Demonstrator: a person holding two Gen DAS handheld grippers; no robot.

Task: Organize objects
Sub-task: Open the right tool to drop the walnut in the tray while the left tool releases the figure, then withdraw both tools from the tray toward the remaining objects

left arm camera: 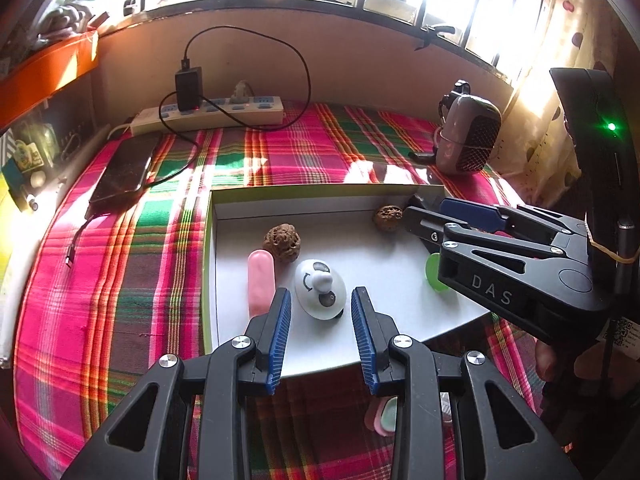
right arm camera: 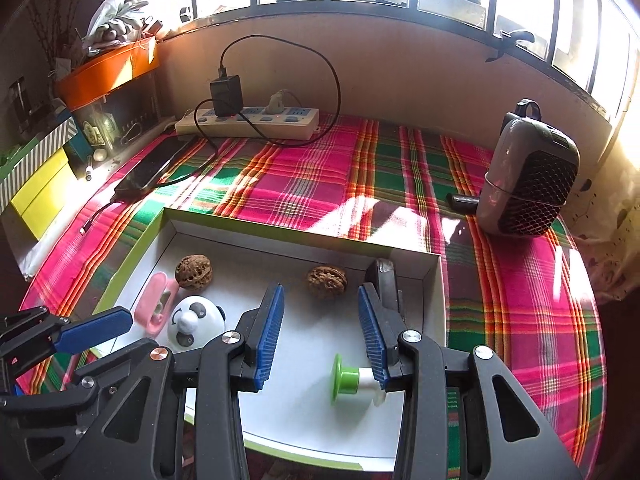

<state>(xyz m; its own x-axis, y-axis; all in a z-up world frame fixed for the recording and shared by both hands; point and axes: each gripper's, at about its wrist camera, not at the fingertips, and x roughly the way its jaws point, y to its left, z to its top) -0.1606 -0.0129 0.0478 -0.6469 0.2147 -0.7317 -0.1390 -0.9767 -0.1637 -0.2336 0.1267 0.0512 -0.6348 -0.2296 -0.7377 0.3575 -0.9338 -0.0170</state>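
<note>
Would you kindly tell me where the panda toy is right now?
The panda toy lies in the white box, left side, beside the pink case and just below a walnut.

1. Box (right arm camera: 434, 280): I see bare floor mid-tray, between the walnuts (right arm camera: 326, 282) and the spool (right arm camera: 348, 378).
2. Left part crowded: panda toy (right arm camera: 196, 326), pink case (right arm camera: 154, 306).
3. Checked cloth (right arm camera: 320, 176) beyond is open; power strip (right arm camera: 248, 122) and speaker (right arm camera: 528, 184) stand along its far side.

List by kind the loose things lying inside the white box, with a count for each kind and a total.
Walnuts: 2
Pink case: 1
Panda-faced white dome: 1
Green and white spool: 1
Dark metal piece in the far right corner: 1
Total: 6
</note>
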